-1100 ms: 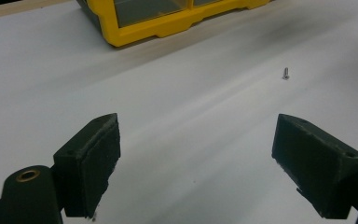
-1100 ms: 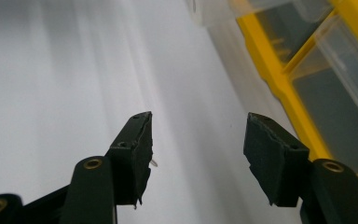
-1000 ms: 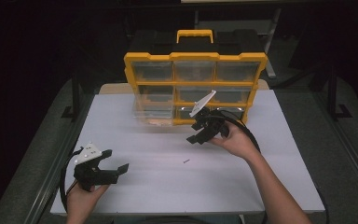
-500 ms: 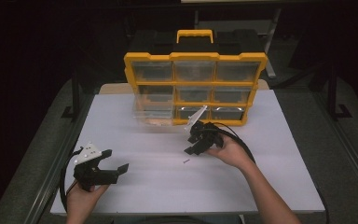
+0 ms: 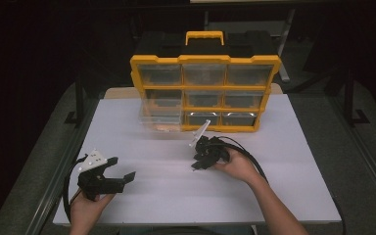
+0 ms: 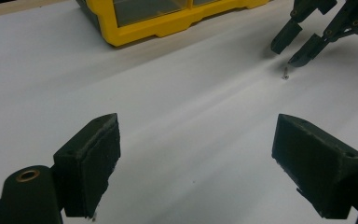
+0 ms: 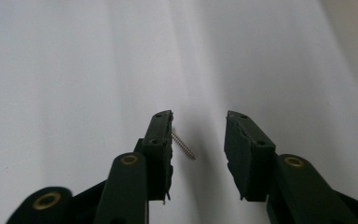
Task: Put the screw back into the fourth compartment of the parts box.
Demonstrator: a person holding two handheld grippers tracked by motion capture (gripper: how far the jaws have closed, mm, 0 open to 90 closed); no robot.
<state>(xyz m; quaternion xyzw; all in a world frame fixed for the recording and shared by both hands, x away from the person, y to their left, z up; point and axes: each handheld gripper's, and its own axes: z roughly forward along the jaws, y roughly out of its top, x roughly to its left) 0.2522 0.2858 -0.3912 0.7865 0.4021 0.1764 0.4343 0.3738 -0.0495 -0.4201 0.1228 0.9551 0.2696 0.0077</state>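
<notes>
The screw (image 7: pixel 183 145) I am after lies flat on the white table (image 5: pixel 284 147), a small silver thing with its shaft running slantwise. In the right gripper view it sits between my right gripper (image 7: pixel 198 135)'s two black jaws, close against the jaw at about 9 o'clock and apart from the one at 3 o'clock. Whether it touches that nearer pad I cannot tell. The jaws have just been closing, yet a clear gap is left between them and they press on nothing.

In the left gripper view I see the same screw (image 6: pixel 285 72) far off at about 1 o'clock, lying on the table just under the right gripper (image 6: pixel 294 46)'s tips. From the high view that gripper (image 5: pixel 196 164) is near the middle of the table, tipped down toward the surface, with my right hand (image 5: pixel 237 164) behind it at roughly 4 o'clock.

My left gripper (image 5: pixel 122 171) is well apart, toward 8 o'clock from the screw, near the table's front left corner. Its jaws stand wide apart with only bare table between them, held in my left hand (image 5: pixel 85 208).

At 12 o'clock from the screw stands a yellow organiser (image 5: pixel 205 61) with clear drawers and a black top, its handle upright. One drawer (image 5: pixel 159 120) at its lower left is pulled out.
</notes>
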